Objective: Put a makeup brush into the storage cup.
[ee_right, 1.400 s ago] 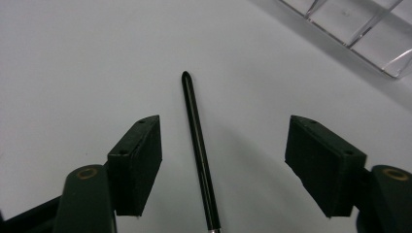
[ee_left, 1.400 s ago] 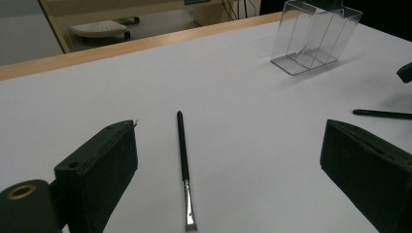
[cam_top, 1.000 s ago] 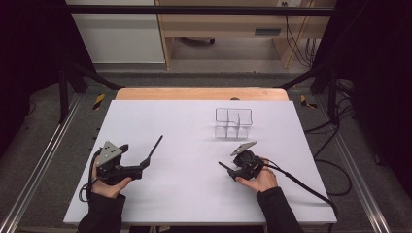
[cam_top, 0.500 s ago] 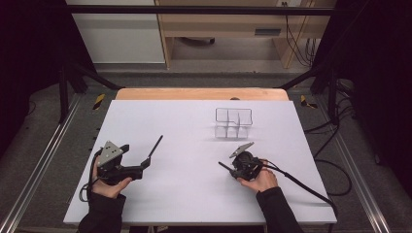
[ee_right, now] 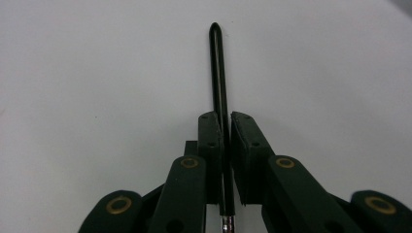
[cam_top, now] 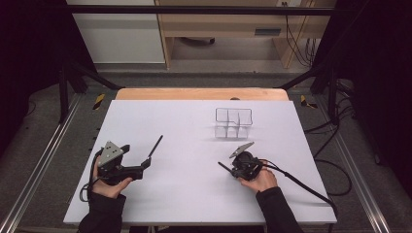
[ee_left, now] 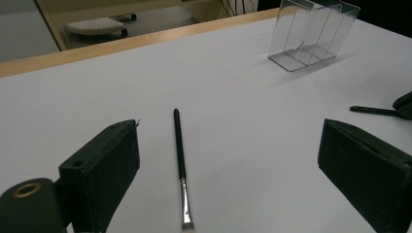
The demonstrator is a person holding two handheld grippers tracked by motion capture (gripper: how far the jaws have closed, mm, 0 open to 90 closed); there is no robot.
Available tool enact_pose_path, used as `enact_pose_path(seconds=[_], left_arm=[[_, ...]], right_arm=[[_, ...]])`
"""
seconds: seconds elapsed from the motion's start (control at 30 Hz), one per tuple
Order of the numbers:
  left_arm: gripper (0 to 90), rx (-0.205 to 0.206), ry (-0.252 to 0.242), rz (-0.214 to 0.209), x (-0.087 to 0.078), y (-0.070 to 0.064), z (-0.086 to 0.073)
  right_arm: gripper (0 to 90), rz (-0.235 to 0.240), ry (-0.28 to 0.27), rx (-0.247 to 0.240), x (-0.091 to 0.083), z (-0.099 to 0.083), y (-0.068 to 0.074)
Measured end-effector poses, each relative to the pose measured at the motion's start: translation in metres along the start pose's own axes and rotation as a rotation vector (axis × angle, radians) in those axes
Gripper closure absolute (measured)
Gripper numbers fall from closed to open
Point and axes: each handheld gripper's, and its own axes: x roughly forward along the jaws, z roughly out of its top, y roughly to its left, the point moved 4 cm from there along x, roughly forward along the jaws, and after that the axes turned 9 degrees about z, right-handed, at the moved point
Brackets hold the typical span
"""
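Observation:
A thin black makeup brush with a silver ferrule lies flat on the white table, between the wide-apart jaws of my open left gripper. From above, this brush points away from the left gripper. My right gripper is shut on a second black brush, whose handle sticks out past the jaws. In the high view the right gripper sits low over the table with that brush handle pointing left. A clear plastic organizer with several slots stands behind it.
The organizer appears far right in the left gripper view, with the right gripper's edge below it. A wooden edge borders the table's far side. A cable trails right from the right gripper.

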Motion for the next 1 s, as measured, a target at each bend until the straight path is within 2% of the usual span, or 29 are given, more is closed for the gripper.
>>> enact_pose_path(seconds=[0.33,0.43,0.53,0.6,0.8,0.87,1.0], left_arm=[[7.4,0.000,-0.001,-0.002,0.000,0.000,0.000],[7.5,0.000,0.000,-0.003,0.000,0.000,0.000],[7.5,0.003,0.000,-0.004,0.000,0.000,0.000],[7.5,0.003,-0.003,-0.004,-0.001,0.000,0.001],[7.4,0.000,-0.010,-0.003,-0.004,0.001,0.002],[7.5,-0.002,-0.011,-0.004,-0.004,0.002,0.003],[7.4,-0.003,-0.008,-0.006,-0.004,0.002,0.003]], right_arm=[[83.7,0.009,-0.009,-0.051,0.001,0.000,-0.001],[83.1,0.007,-0.010,-0.053,0.001,0.000,-0.001],[75.2,0.010,-0.008,-0.038,0.000,0.000,-0.001],[72.9,0.008,-0.005,-0.038,-0.002,0.000,-0.001],[61.6,-0.015,-0.040,-0.038,-0.024,0.005,-0.002],[61.6,-0.017,-0.044,-0.036,-0.027,0.007,-0.002],[58.5,-0.019,-0.007,-0.036,-0.033,0.012,-0.002]])
